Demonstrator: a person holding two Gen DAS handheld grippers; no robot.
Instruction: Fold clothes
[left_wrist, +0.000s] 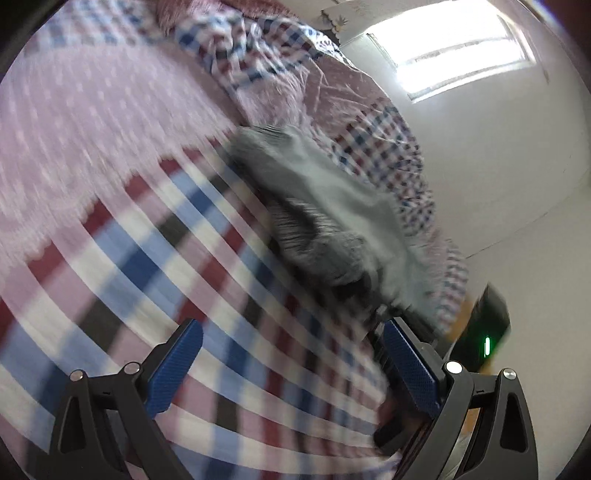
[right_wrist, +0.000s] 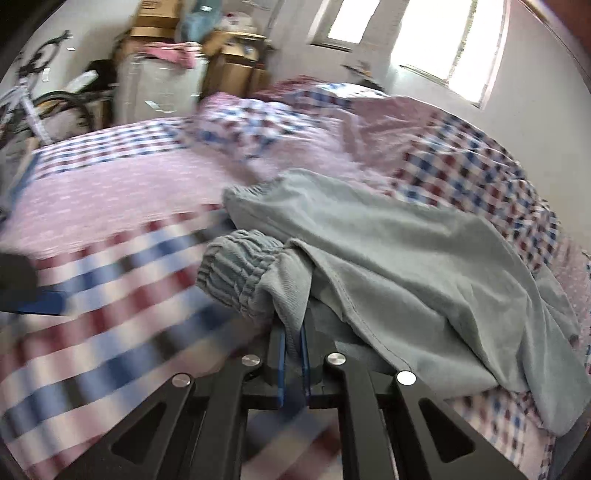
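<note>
One pair of grey-green corduroy trousers with elastic cuffs (right_wrist: 388, 258) lies rumpled on checked pink bed cover (right_wrist: 110, 192) | right gripper (right_wrist: 293, 347) fingers pinch fabric beside cuff | left gripper (left_wrist: 291, 365) fingers spread, empty | soft, light, limp; hold hems, waistband.

Daylight floods in from a window (left_wrist: 461, 55) that is blown out to white in both views, leaving the wall beside it washed pale. Heavy motion blur smears the checked bedsheet (left_wrist: 184, 240) into curved streaks, worst toward the lower left of each view. Fisheye distortion bends the scene, and dark vignetting rings the corners.
</note>
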